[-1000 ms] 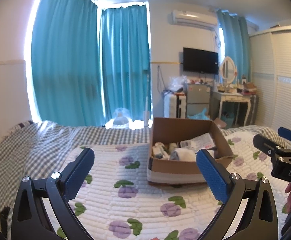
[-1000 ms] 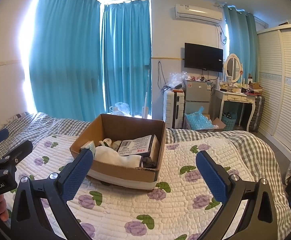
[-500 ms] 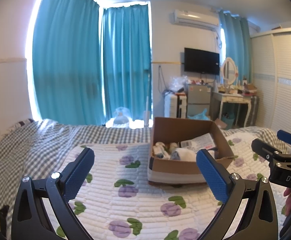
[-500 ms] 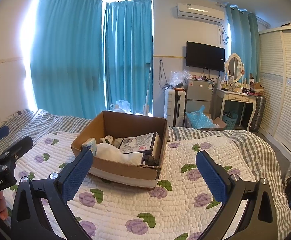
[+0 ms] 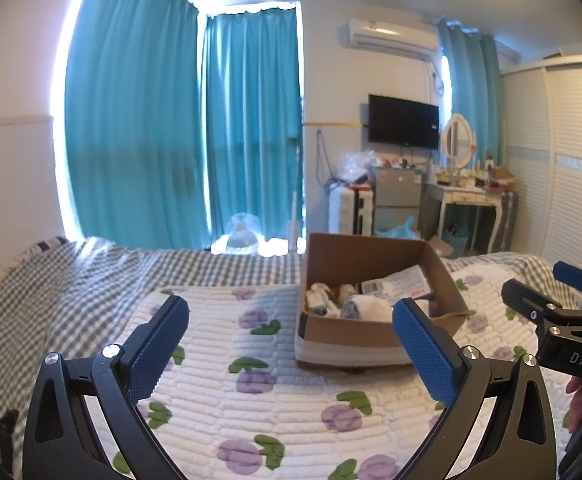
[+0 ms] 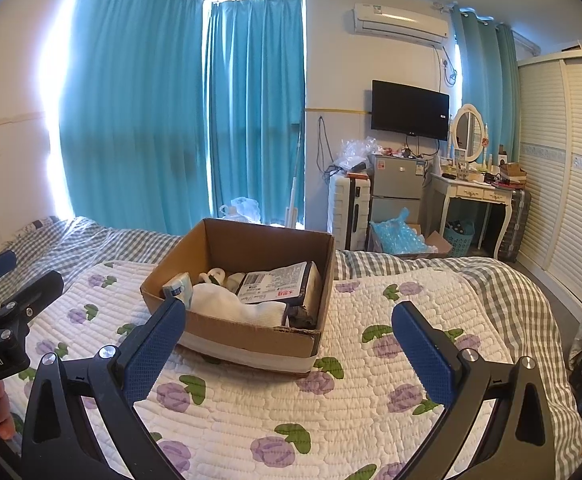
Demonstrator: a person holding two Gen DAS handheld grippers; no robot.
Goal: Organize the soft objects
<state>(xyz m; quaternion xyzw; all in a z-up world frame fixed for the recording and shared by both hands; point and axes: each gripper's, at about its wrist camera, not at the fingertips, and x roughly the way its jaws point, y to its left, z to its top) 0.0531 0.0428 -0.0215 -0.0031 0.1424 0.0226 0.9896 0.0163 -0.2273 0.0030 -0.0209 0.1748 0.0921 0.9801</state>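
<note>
A brown cardboard box (image 5: 371, 254) stands on the flowered white quilt (image 5: 251, 360); it also shows in the right wrist view (image 6: 247, 332). Inside lie a white cloth (image 6: 235, 306), a dark packet with a printed label (image 6: 275, 286), a small blue-white pack (image 6: 179, 289) and small white items (image 5: 323, 300). My left gripper (image 5: 291, 328) is open and empty, held above the quilt short of the box's left side. My right gripper (image 6: 289, 330) is open and empty, in front of the box's right corner. Each gripper appears at the edge of the other's view.
The bed has a grey checked cover (image 5: 71, 280) under the quilt. Teal curtains (image 5: 171, 140) hang behind. A fridge (image 6: 395, 192), white suitcase (image 6: 345, 212), dressing table (image 6: 475, 200) and wardrobe (image 6: 567, 168) stand beyond the bed's far edge on the right.
Both grippers have drifted slightly; the box sits a little lower and closer in the right wrist view. Both stay open and empty.
</note>
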